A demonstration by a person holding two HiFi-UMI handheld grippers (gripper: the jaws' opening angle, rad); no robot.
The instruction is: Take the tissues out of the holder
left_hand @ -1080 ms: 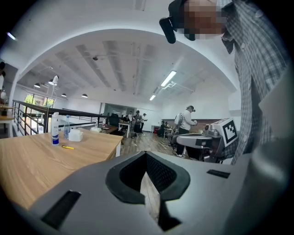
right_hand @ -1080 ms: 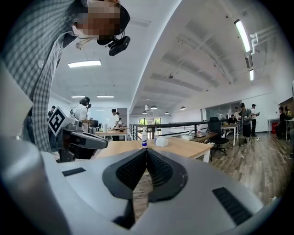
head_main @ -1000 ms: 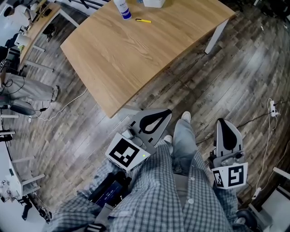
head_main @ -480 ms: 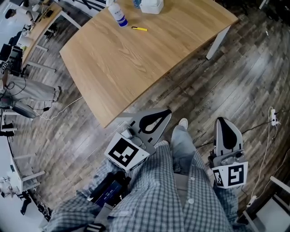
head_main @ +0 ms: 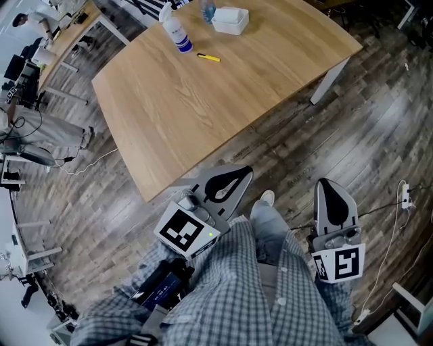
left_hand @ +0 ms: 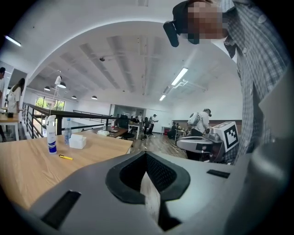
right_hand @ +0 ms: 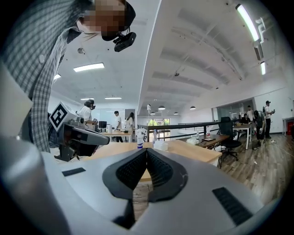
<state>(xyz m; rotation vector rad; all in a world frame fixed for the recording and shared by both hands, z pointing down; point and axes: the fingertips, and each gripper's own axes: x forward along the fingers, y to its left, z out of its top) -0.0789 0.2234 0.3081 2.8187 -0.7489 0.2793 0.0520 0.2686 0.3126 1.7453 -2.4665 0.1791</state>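
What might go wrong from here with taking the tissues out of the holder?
The white tissue holder sits at the far side of the light wooden table, close to a white spray bottle and a clear water bottle; a long reach across might tip either. The left gripper and right gripper are both shut and empty; unless they open first, they may shove the holder instead of gripping its contents.

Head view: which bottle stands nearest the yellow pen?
The white spray bottle with the blue label; the clear bottle stands farther off, by the white box.
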